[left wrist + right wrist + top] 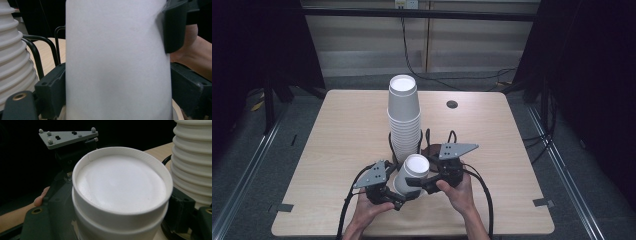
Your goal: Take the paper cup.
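In the left gripper view we lose the white cup (117, 60) off both the top and bottom edges, so its rim and base are out of frame, and it covers the inner faces of the jaws pressed against its sides. In the right gripper view the tall cup stack (192, 162) runs off the top and right edges. From the high view we can't see the cup's (411, 174) lower end, hidden between the left gripper (398, 200) and the right gripper (414, 183).
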